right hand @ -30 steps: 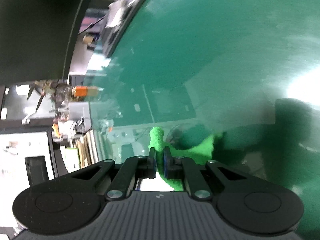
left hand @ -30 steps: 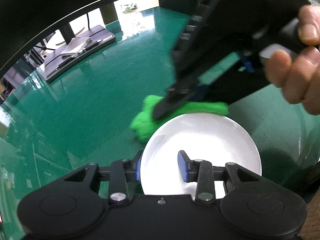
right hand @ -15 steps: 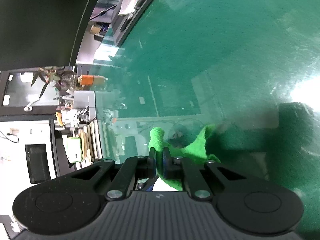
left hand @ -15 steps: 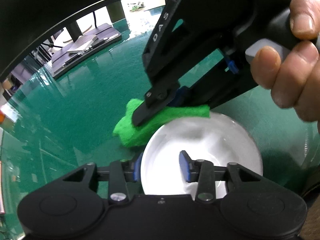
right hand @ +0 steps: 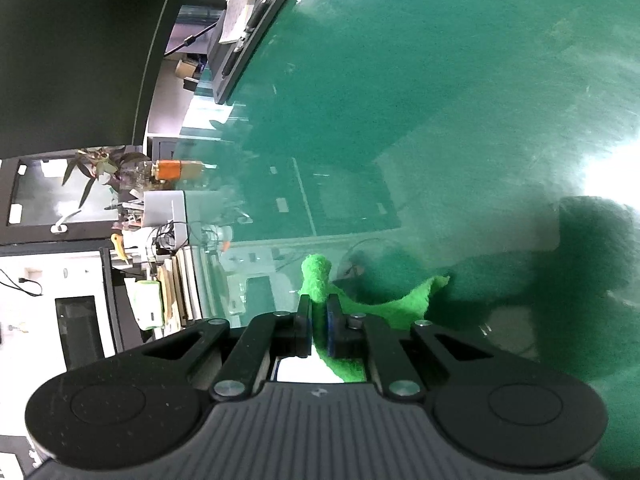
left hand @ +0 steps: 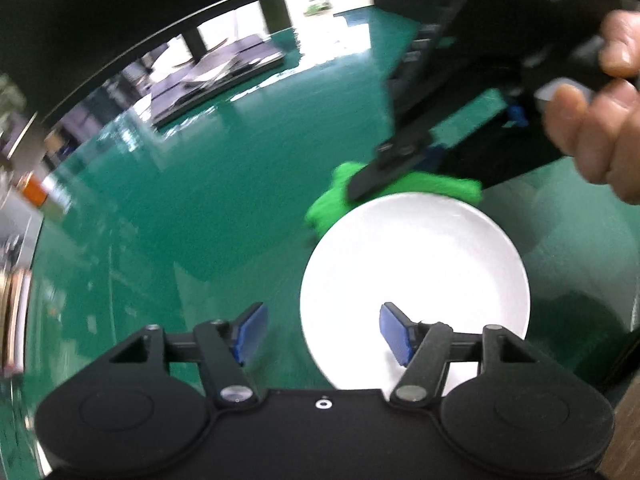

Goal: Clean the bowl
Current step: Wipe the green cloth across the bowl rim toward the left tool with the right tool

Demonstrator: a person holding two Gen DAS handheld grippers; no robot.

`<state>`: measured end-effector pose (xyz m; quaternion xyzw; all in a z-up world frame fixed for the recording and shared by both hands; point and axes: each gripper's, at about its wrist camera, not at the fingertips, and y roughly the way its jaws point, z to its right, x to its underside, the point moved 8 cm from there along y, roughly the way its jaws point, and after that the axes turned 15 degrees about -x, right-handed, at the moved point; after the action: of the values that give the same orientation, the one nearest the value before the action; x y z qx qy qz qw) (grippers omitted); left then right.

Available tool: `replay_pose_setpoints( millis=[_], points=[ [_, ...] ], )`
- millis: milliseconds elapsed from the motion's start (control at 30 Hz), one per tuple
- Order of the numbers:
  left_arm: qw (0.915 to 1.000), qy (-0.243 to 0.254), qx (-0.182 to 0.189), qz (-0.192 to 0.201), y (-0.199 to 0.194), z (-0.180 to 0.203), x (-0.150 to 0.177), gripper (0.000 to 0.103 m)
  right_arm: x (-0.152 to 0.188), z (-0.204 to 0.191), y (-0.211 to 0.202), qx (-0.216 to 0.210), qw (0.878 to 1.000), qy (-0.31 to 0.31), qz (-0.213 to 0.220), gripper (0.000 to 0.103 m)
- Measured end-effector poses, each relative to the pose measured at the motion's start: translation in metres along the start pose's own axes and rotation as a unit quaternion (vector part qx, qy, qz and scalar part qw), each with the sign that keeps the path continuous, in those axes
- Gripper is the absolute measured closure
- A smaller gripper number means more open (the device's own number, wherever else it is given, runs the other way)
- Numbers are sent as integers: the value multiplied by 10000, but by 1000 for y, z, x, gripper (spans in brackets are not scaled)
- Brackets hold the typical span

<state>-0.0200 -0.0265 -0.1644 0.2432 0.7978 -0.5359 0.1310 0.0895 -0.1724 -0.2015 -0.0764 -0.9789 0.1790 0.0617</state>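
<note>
A white bowl (left hand: 416, 280) is seen in the lower right centre of the left wrist view, resting on a glossy green table (left hand: 200, 200). The left gripper (left hand: 322, 334) is shown with its blue-padded jaws spread apart after some opening and closing, one pad (left hand: 250, 332) over the table just left of the bowl and the other over the bowl's interior; neither pad is pressed on the near rim, which lies between them. At the bowl's far rim, a bright green cloth (left hand: 340, 196) is pinched by the right gripper (left hand: 372, 184), which is held by a person's hand (left hand: 592, 120) at the upper right of the frame. In the right wrist view, the right gripper (right hand: 318, 330) is pictured with its jaws pressed together on the cloth (right hand: 384, 308), folds of which stick up above the fingers at the lower centre. Only a sliver of white is glimpsed beneath those jaws.
</note>
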Motion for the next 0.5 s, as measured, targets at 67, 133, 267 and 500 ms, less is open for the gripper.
replay_pose_setpoints(
  millis=[67,133,267,500],
  points=[
    [9996,-277,19,-106,-2,0,1,74,2,5,-7,-110,9999,43,-77,95],
    [9991,-403,-7,-157,0,0,-2,73,3,10,-16,-264,9994,135,-152,95],
    [9994,-332,-126,-11,6,2,-12,68,6,20,-32,-477,9984,272,-153,95],
    [9992,281,-155,249,6,9,-13,67,14,36,-39,-834,9922,892,233,95]
  ],
)
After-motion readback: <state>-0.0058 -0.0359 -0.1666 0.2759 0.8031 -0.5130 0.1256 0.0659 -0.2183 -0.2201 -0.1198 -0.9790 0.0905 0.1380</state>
